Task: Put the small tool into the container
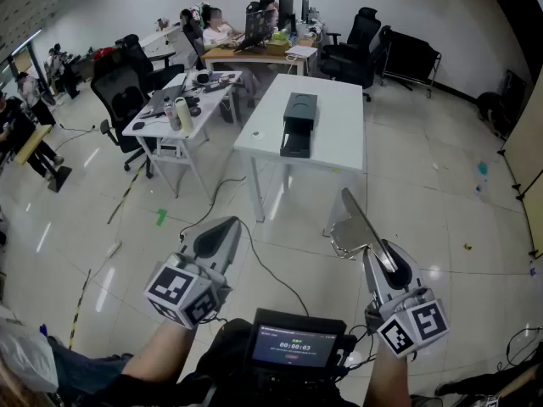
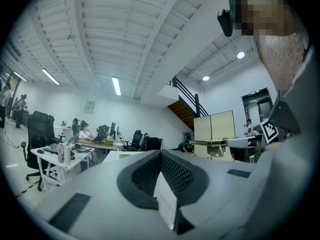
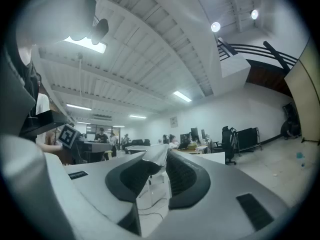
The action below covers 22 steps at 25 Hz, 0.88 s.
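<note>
One small tool [image 1: 348, 234]: a shiny metal piece sitting at the tips of the right gripper [image 3: 160, 159], whose jaws are pinching it narrowly. It is showing just to the left of that gripper's long jaw.

Two grippers in all. The left gripper [image 1: 227, 227] is hanging level beside the right one, apart from it. Its jaws are meeting at the tips with nothing between them.

One black container [image 1: 299, 121], lying well ahead of both grippers, slightly nearer the right one's line. Its contents cannot be made out.

One small screen [image 1: 293, 346] is glowing just behind and between the grippers, at the person's chest.

The container is resting on a white table [image 1: 339, 134], otherwise nearly bare. A second white table [image 1: 146, 127] is standing ahead-left of the left gripper, carrying bottles and desk clutter. A black cable [image 1: 271, 274] is trailing over the glossy pale floor [image 1: 407, 193] between the grippers.

Black office chairs [image 1: 123, 100] are standing far ahead on both sides. People are sitting at a far desk [image 1: 246, 56] with monitors.
</note>
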{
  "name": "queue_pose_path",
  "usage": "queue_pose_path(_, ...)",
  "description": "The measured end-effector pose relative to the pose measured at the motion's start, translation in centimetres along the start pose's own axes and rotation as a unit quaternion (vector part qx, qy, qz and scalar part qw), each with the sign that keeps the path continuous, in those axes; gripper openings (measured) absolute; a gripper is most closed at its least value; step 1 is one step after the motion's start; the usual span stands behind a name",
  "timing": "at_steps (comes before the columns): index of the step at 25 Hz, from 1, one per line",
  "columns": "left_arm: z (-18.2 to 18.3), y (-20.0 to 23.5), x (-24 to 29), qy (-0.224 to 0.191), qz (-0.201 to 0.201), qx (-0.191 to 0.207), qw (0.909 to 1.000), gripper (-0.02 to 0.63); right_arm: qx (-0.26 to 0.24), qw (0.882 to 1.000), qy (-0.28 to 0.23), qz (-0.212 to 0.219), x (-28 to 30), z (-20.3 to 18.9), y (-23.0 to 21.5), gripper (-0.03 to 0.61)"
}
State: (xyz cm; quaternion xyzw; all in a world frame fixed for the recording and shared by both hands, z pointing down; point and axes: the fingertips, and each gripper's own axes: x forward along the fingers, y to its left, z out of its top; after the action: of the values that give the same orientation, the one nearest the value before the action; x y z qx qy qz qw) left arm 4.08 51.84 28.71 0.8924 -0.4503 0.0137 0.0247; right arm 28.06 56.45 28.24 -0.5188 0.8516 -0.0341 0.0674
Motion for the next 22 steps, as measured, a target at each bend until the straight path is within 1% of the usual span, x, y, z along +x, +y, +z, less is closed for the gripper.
queue_pose_path(4,-1.1,1.0,1.7,0.005,-0.002,-0.006,1.0,0.029,0.001,1.0,0.005,0.006,2.1,-1.0,-0.9,0.1)
queue_pose_path(7,-1.6,4.1,3.8,0.001,0.003,-0.013,0.9999,0.029,-0.004,1.0,0.001,0.0,5.5,-1.7,-1.7,0.1)
queue_pose_path(12,-1.8,11.5,8.6,-0.005,-0.005,-0.017,0.9998,0.029,-0.007,1.0,0.007,-0.014,13.7,-2.5,-2.6,0.1)
queue_pose_path(19,0.5,23.7,14.6,-0.022,-0.026,-0.021,0.9992,0.029,-0.021,0.999,0.006,-0.041,26.4,-2.7,-2.3,0.101)
queue_pose_path(22,0.6,28.9,17.2,-0.022,-0.042,-0.025,0.9986,0.029,-0.019,0.998,0.007,-0.06,31.6,-2.8,-2.4,0.1)
